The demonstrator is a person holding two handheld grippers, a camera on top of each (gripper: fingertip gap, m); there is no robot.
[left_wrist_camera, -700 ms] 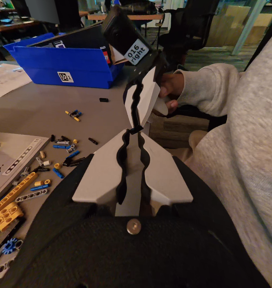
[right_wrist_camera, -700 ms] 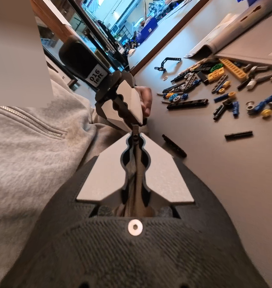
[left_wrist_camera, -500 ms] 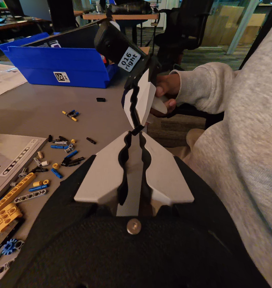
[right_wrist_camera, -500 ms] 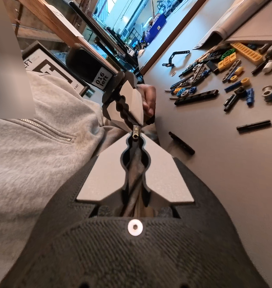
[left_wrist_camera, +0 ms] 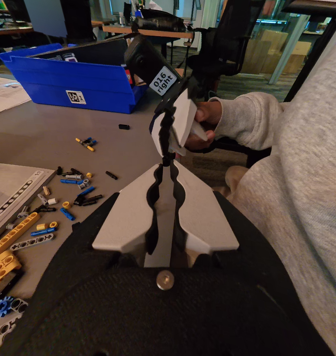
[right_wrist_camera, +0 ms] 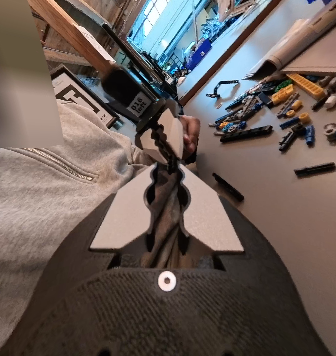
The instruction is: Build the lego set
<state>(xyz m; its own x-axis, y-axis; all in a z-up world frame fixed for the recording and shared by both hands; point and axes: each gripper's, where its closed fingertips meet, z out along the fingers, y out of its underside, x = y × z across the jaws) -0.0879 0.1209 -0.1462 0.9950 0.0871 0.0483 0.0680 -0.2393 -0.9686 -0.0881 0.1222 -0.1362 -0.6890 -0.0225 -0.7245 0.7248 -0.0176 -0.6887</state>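
Tip to tip, that is how the two tools are met here, off the table's edge over the lap. At the centre of the left wrist view, the left gripper (left_wrist_camera: pixel 166 167) is drawn almost closed, a narrow slot left between its fingers, and a small black pin (left_wrist_camera: pixel 166 161) is caught right at the tips. From above it, the right gripper (left_wrist_camera: pixel 168 153) is brought down, pinched tight onto the same little piece. In the right wrist view the same meeting is seen at centre frame, the right gripper (right_wrist_camera: pixel 168 166) narrowed around a dark ribbed stub (right_wrist_camera: pixel 170 163); whether one part or two mated parts are held cannot be told, so small and dark is it.

A joining or hand-over step is judged to be in hand, done in mid-air. The rest of the set is left on the grey table (left_wrist_camera: pixel 48 123): loose pins and connectors (left_wrist_camera: pixel 76 190) at centre left, a yellow beam (left_wrist_camera: pixel 13 234) at lower left beside the instruction booklet (left_wrist_camera: pixel 15 185), a blue bin (left_wrist_camera: pixel 73 84) at upper left.

Next, a straight push along the pin's axis is called for, with both tips kept aligned; any twist and the piece could be popped out and lost to the floor below.
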